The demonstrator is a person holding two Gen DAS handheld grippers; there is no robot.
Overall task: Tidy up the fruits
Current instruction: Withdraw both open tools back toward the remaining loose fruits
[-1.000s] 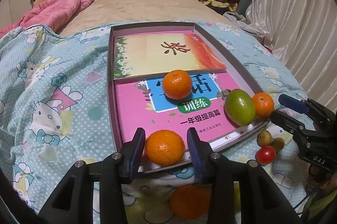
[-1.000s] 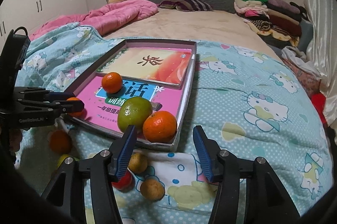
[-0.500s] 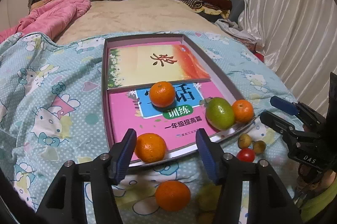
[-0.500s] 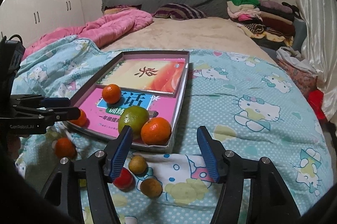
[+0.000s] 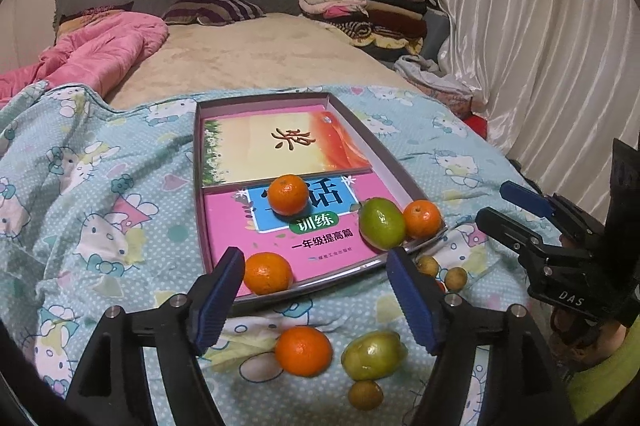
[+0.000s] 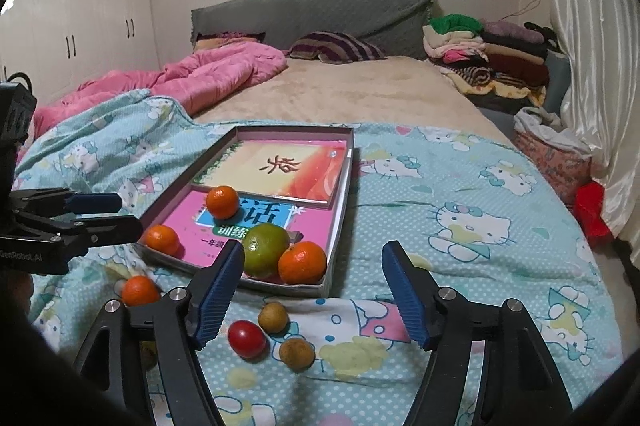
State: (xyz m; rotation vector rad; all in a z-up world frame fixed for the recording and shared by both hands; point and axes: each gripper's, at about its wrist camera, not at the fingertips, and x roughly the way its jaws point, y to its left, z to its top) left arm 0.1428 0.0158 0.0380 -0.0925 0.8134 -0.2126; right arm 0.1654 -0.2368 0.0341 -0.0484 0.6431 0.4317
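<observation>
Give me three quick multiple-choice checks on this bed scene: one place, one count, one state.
1. Where is the green round citrus fruit?
A. on the blanket
B. in the shallow grey box tray
C. on the pillow

2. How many orange mandarins lie in the tray?
A. one
B. five
C. three

3. The right gripper is:
A. open, empty
B. shut on a mandarin
C. holding a book

Key: B, it sits in the tray's near corner; C, three mandarins show inside; A, its jaws stand apart with nothing between.

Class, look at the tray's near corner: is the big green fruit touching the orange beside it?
Touching. The right wrist view shows the green fruit pressed against the orange in the tray corner, with no gap between them; the left wrist view agrees.
</observation>
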